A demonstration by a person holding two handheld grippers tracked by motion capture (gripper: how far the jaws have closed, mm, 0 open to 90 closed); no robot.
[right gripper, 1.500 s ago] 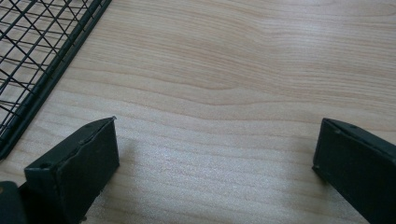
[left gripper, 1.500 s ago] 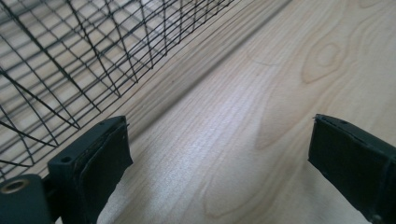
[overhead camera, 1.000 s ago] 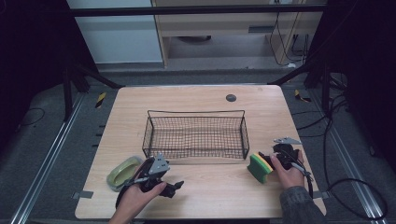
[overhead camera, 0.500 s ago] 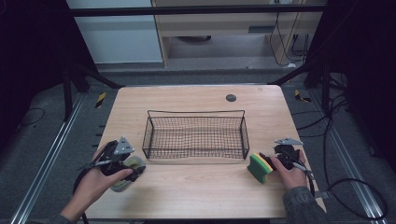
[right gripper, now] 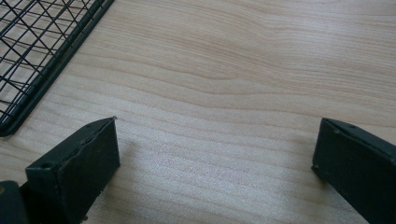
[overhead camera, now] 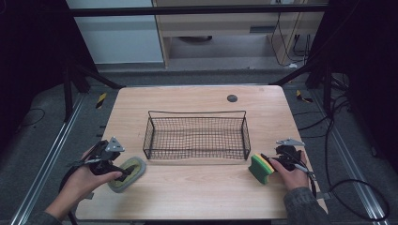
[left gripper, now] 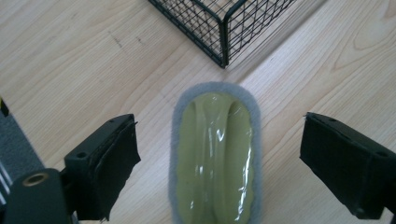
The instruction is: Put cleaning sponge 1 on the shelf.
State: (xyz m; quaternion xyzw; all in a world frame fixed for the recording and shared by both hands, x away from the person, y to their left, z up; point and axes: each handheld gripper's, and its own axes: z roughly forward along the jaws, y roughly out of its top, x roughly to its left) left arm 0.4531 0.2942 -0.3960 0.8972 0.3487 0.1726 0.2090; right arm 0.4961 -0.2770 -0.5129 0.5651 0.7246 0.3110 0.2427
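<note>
An oval green scrubber with a grey rim (overhead camera: 127,172) lies on the wooden table (overhead camera: 197,197) at the front left. My left gripper (overhead camera: 121,169) is at its left end. In the left gripper view this gripper (left gripper: 219,123) is open, one jaw on each side of the scrubber (left gripper: 217,158), not touching it. At the front right a yellow and green sponge (overhead camera: 260,168) stands just left of my right gripper (overhead camera: 271,162). The right gripper view has that gripper (right gripper: 217,122) open over bare wood.
A black wire basket (overhead camera: 197,136) stands mid-table, between the two hands, with nothing in it; one of its corners (left gripper: 224,28) is close beyond the scrubber, and its edge (right gripper: 37,51) lies left of the right jaws. A small dark round spot (overhead camera: 232,98) marks the far side.
My left gripper has swung from the scrubber's right side across to its left side and now faces it with its jaws on either side. The right gripper and the sponge have hardly moved.
</note>
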